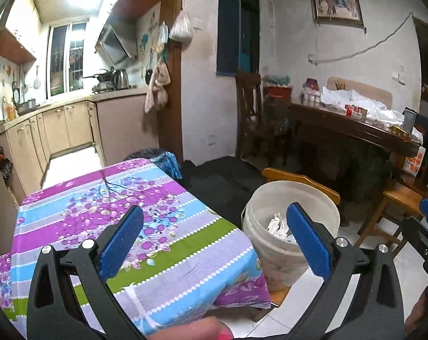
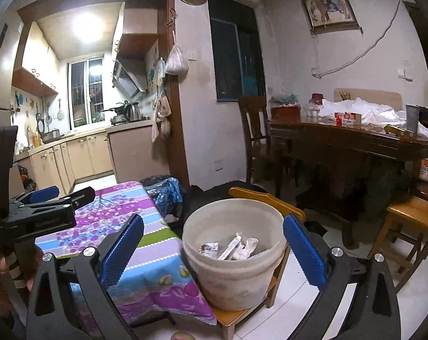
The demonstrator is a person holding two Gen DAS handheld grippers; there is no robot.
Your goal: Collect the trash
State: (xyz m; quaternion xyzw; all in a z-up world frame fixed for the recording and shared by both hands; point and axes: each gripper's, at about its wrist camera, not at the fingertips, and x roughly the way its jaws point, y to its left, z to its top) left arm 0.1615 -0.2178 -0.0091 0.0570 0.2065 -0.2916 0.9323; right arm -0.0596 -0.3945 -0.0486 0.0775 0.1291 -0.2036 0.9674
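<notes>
i have the left gripper (image 1: pixel 214 229) raised over the counter (image 1: pixel 80 226), which is covered by a floral striped cloth in purple, blue and green, and its blue-padded fingers (image 1: pixel 120 239) stand wide apart with nothing between them. the right gripper (image 2: pixel 214 239) hangs just in front of the white bucket (image 2: pixel 233 277), its fingers (image 2: pixel 304 252) also spread wide and holding nothing; from its camera the bucket's rim sits framed between the two pads. the bucket stands on a wooden chair (image 2: pixel 267 198) right beside the counter's edge, touching the hanging cloth as far as i can tell. inside it lies the trash (image 2: pixel 233 248): several crumpled white wrappers and a long thin packet resting on the bottom. in the left view the same bucket (image 1: pixel 270 257) shows to the right of the counter, with the wrappers (image 1: pixel 276 225) partly hidden behind my right-hand finger pad. the left gripper (image 2: pixel 41 206) shows at the left edge of the right view, above the cloth. beyond the counter sits a bin lined with a blue bag (image 2: pixel 165 189).
</notes>
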